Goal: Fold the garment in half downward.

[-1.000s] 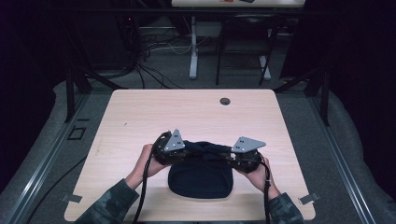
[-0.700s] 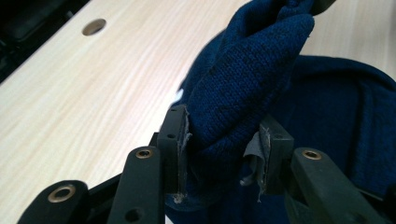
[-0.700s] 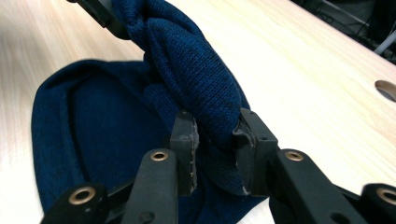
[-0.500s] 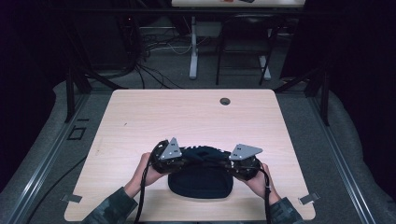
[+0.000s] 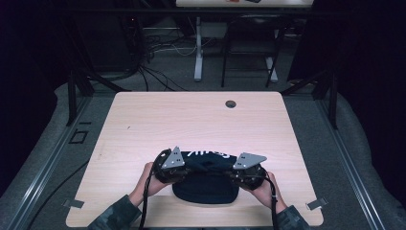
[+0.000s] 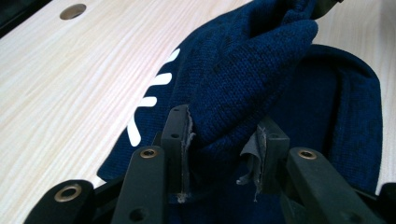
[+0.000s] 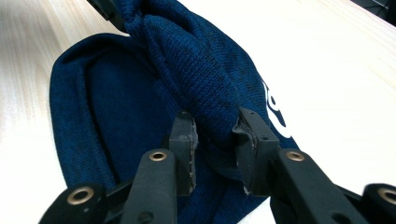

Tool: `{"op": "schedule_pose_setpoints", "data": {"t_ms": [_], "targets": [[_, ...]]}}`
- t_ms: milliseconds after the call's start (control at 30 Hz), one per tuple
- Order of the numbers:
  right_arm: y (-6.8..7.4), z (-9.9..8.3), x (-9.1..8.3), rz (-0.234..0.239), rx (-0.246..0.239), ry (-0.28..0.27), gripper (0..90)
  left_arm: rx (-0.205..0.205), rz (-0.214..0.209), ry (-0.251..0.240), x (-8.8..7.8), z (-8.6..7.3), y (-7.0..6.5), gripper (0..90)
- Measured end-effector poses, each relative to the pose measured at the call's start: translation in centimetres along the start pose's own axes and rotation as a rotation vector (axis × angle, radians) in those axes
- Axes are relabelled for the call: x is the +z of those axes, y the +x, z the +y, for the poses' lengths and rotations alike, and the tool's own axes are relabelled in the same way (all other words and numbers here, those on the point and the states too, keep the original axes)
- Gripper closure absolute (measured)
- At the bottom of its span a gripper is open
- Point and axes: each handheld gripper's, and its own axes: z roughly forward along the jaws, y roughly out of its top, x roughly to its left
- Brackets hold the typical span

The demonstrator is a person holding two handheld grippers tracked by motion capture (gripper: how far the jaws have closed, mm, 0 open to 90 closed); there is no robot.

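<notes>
At near centre of table (image 5: 143, 120), dark blue knit hat (image 5: 206, 189) lying flat, pinched up along its far edge. Left gripper (image 6: 224, 140) clamped on a bunched fold at the hat's left end. Since a second ago, both grippers drawn nearer the table's near edge and closer together, fold carried with them; judged a fold-over or brim-turning step under way. White lettering (image 5: 208, 154) exposed on far strip. Long axis left to right, rounded crown pointing near. Right gripper (image 7: 215, 135) pressed onto the right-end fold likewise.
</notes>
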Motion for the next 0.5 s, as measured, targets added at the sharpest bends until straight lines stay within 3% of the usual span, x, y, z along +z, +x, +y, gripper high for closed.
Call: {"op": "schedule_pose_setpoints", "data": {"t_ms": [500], "targets": [[0.56, -0.43, 0.4, 0.014, -0.003, 0.03, 68.6, -0.011, -0.009, 0.016, 0.35, -0.9, -0.59, 64.1]]}}
